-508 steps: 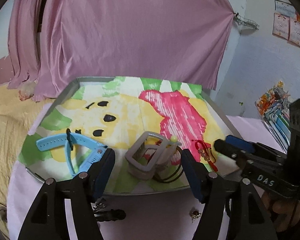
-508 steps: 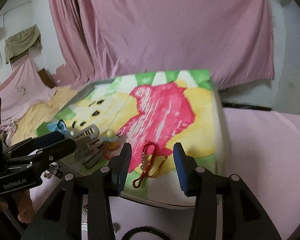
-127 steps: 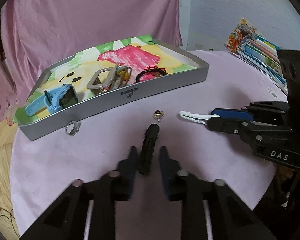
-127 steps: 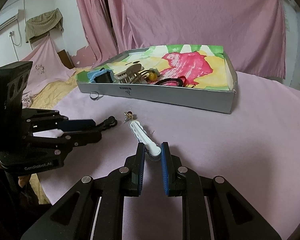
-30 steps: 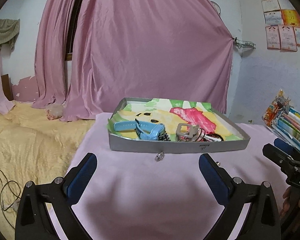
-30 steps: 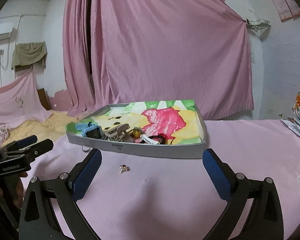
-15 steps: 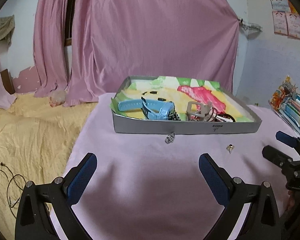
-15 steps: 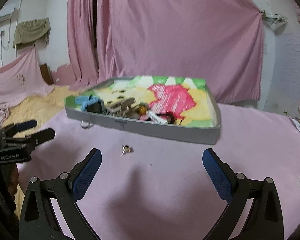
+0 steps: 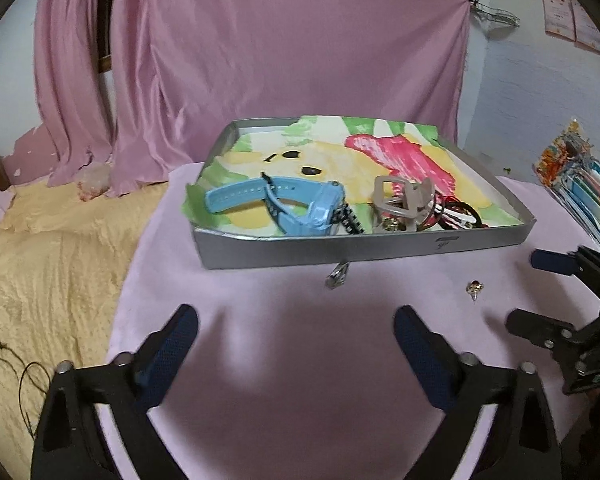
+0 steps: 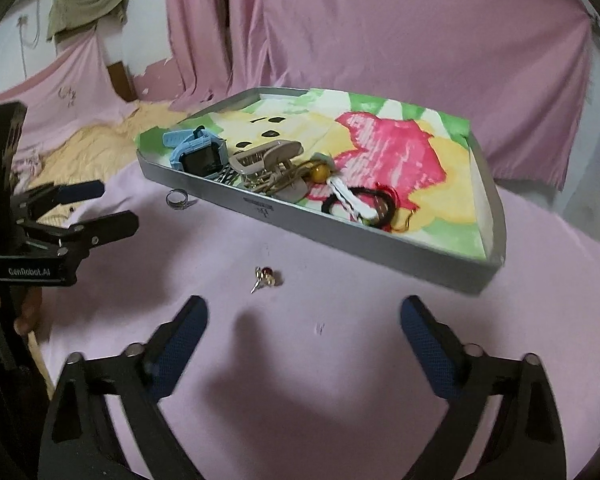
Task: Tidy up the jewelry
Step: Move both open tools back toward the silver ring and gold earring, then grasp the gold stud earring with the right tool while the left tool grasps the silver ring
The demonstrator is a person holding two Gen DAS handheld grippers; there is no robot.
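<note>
Both hand-held grippers are now lower and nearer the surface point(image 9: 300, 360) than half a second ago; the tray point(image 9: 360, 246) looms larger in both wrist views.

Left to right:
- Left hand-held gripper point(image 9: 296, 328): jaws spread wide, holding nothing. It points at the silver ring point(image 9: 337, 275), which lies on the pink cloth just in front of the tray's near wall, outside the tray.
- Tray contents: blue watch point(image 9: 288, 208), grey claw clip point(image 9: 404, 200), then black hair ties point(image 10: 358, 206) and a white clip point(image 10: 348, 200) that were on the cloth four seconds ago. Those two are done.
- Small gold earring with a red stone point(image 10: 265, 277): loose on the cloth, apart from the tray, just ahead of the right tool's left fingertip.
- Right hand-held gripper point(image 10: 304, 330): jaws wide apart, empty, tilted down toward the earring.

Judgement: two pieces remain outside the tray, ring and earring, one in front of each tool. The approach looks like the start of both last pickups. Both items are small and flat against soft cloth; the fingertips may pinch fabric or nudge them aside, so low, centred closing seems needed.
</note>
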